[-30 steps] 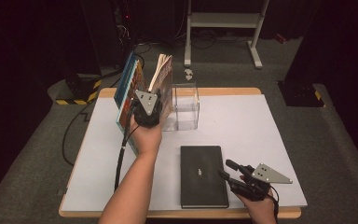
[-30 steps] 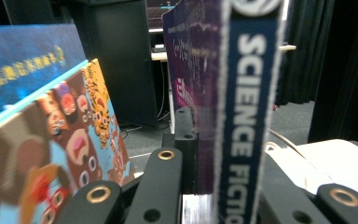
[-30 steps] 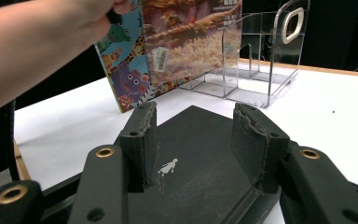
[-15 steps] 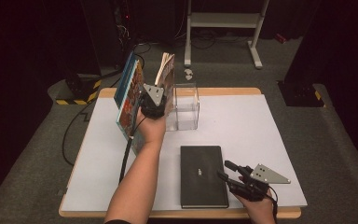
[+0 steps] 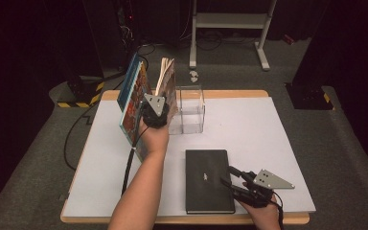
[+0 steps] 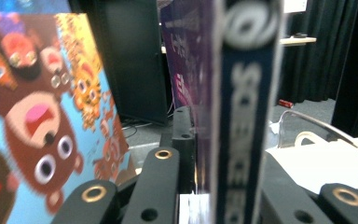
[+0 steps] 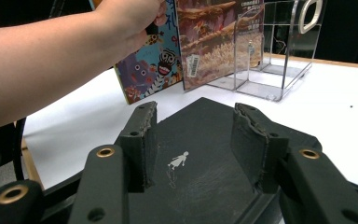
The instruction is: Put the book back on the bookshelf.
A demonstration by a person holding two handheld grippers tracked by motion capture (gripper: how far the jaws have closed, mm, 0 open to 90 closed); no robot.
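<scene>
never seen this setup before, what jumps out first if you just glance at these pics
The upright books at the table's far left catch the eye first: bright cartoon covers, leaning beside a clear acrylic holder, with the left gripper up against them and a dark blue spine standing between its jaws. Next is the black book lying flat at the near edge, where the right gripper hovers with jaws apart over its cover.

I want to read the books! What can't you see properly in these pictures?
- Left gripper view: the blue book spine is blurred and cut off by the top and bottom edges, so its title is incomplete.
- High view: the left gripper hides where it meets the books.
- Right gripper view: the black notebook emblem is too small.
</scene>
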